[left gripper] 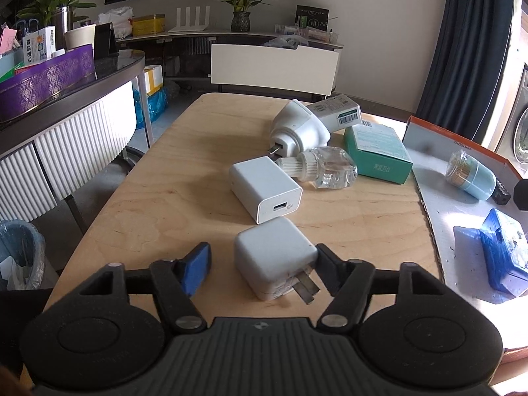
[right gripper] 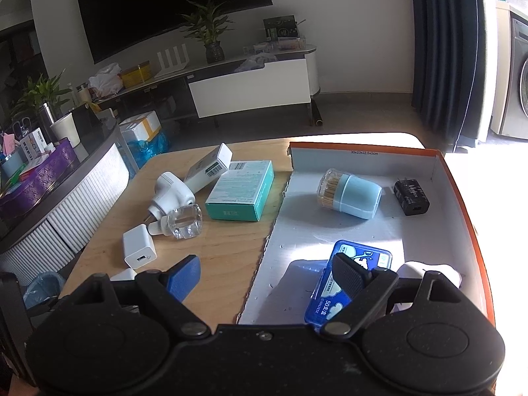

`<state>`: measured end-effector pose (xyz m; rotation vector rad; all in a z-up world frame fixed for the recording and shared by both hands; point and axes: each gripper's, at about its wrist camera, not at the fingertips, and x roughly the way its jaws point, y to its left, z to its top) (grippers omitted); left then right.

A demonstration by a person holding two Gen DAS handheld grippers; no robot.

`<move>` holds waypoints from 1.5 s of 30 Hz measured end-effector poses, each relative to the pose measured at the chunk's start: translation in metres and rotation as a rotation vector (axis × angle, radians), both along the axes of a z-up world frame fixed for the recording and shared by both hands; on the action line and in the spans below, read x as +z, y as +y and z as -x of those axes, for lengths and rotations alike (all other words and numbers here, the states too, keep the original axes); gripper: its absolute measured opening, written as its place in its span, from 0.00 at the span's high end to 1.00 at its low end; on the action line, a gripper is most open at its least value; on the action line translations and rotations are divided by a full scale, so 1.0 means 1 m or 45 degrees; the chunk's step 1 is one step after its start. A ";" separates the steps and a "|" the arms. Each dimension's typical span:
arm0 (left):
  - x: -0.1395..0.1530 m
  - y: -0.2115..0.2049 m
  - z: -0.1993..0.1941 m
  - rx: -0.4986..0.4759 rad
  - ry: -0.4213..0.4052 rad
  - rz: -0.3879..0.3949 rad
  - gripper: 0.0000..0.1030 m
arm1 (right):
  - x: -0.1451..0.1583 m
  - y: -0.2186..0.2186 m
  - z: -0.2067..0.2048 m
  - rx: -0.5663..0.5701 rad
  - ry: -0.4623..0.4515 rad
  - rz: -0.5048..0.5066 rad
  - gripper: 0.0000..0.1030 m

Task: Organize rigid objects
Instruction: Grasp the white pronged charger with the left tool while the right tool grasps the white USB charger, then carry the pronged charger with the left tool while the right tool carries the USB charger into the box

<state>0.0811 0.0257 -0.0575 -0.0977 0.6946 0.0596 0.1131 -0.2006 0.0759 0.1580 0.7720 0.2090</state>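
Observation:
My left gripper (left gripper: 264,257) is open around a white plug charger (left gripper: 275,257) lying on the wooden table (left gripper: 165,181); its right finger touches the charger, the left finger stands apart. Beyond lie a white USB charger (left gripper: 265,191), a clear bottle (left gripper: 321,166), a white plug-in device (left gripper: 298,128), a teal box (left gripper: 378,153) and a white carton (left gripper: 338,112). My right gripper (right gripper: 267,274) is open and empty over the near edge of the orange-rimmed box lid (right gripper: 363,231), which holds a blue floss case (right gripper: 349,283), a toothpick jar (right gripper: 349,194) and a black charger (right gripper: 411,196).
A grey sideboard (left gripper: 66,125) with a purple box stands left of the table. A bin (left gripper: 19,250) sits on the floor at the left. A TV bench (right gripper: 250,85) with plants is at the back, a washing machine (right gripper: 514,76) at the right.

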 end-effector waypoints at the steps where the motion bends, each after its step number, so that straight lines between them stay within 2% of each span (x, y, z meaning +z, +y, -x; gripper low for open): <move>1: 0.001 0.001 0.001 -0.001 -0.003 -0.002 0.49 | 0.000 0.000 -0.001 0.001 -0.001 0.000 0.01; 6: 0.007 0.008 0.004 -0.022 -0.012 -0.002 0.50 | 0.000 0.009 -0.003 0.044 0.006 -0.009 0.01; 11: 0.021 0.027 0.002 0.014 -0.042 -0.012 0.50 | -0.002 0.033 -0.009 0.164 0.018 -0.014 0.01; 20: 0.041 0.070 -0.002 0.068 -0.051 0.029 0.50 | -0.015 0.111 -0.039 0.448 0.080 -0.029 0.01; 24: 0.043 0.083 -0.001 0.092 -0.052 0.037 0.50 | -0.029 0.145 -0.058 0.516 0.125 -0.017 0.02; 30: 0.041 0.100 -0.003 0.122 -0.049 0.064 0.50 | -0.052 0.175 -0.087 0.503 0.186 0.034 0.11; 33: 0.038 0.102 -0.005 0.117 -0.045 0.073 0.50 | -0.062 0.185 -0.095 0.494 0.209 0.057 0.25; 36: 0.037 0.103 -0.007 0.118 -0.041 0.078 0.50 | -0.066 0.193 -0.096 0.483 0.171 0.100 0.34; 37: 0.038 0.103 -0.007 0.117 -0.043 0.078 0.50 | -0.065 0.195 -0.095 0.478 0.161 0.117 0.44; 38: 0.038 0.103 -0.006 0.117 -0.045 0.078 0.50 | -0.065 0.195 -0.093 0.475 0.157 0.126 0.50; 45: 0.042 0.097 -0.004 0.101 -0.053 0.078 0.50 | -0.049 0.181 -0.076 0.434 0.146 0.144 0.51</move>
